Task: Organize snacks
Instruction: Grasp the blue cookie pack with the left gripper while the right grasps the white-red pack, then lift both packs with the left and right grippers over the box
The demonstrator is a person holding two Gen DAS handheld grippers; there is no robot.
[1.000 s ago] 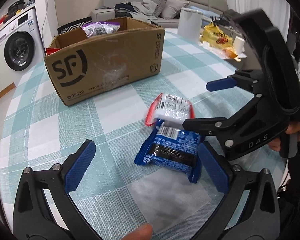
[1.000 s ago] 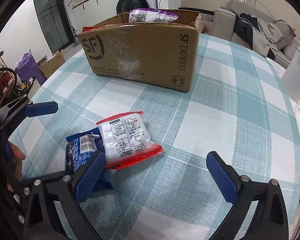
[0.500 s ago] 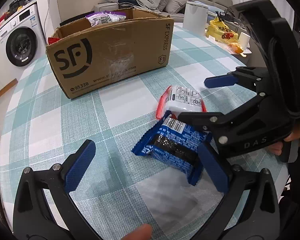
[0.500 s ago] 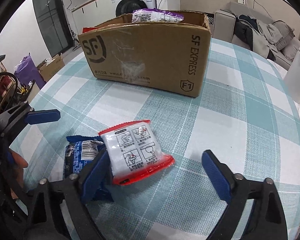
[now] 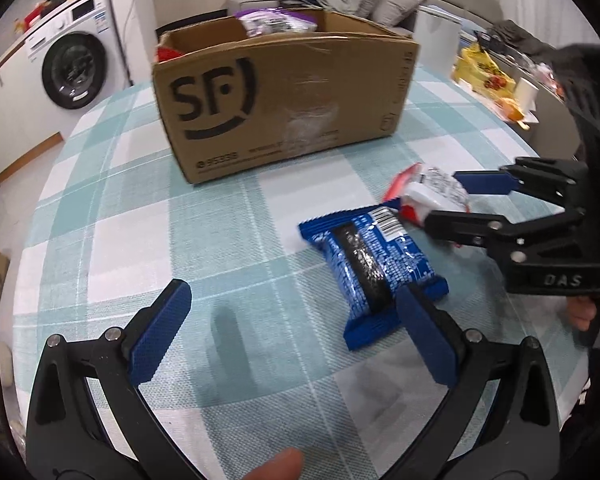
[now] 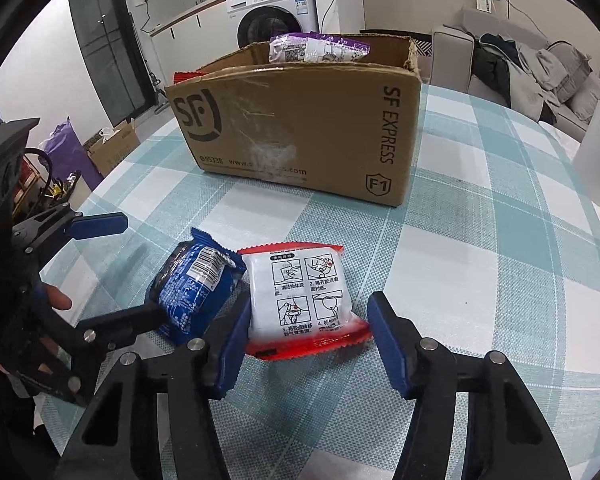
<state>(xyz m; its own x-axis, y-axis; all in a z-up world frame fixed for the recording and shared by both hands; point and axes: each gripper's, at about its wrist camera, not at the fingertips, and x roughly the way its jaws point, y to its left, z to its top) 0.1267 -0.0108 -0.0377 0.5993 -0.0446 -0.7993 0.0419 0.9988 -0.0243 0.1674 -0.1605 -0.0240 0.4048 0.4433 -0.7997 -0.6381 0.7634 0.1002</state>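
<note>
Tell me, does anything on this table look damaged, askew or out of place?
Two snack packets lie loose, not in the cardboard box: a blue packet with a red-and-white packet overlapping its edge. The box's top rim is torn and ragged at its right corner. Nothing looks spilled.

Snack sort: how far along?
Done: a purple packet and a red one already sit in the cardboard box. In hand: the right gripper has just been closing around the red-and-white packet, its right pad not yet touching. Left: the blue packet, only partly between the open left gripper pads, on the table.
</note>
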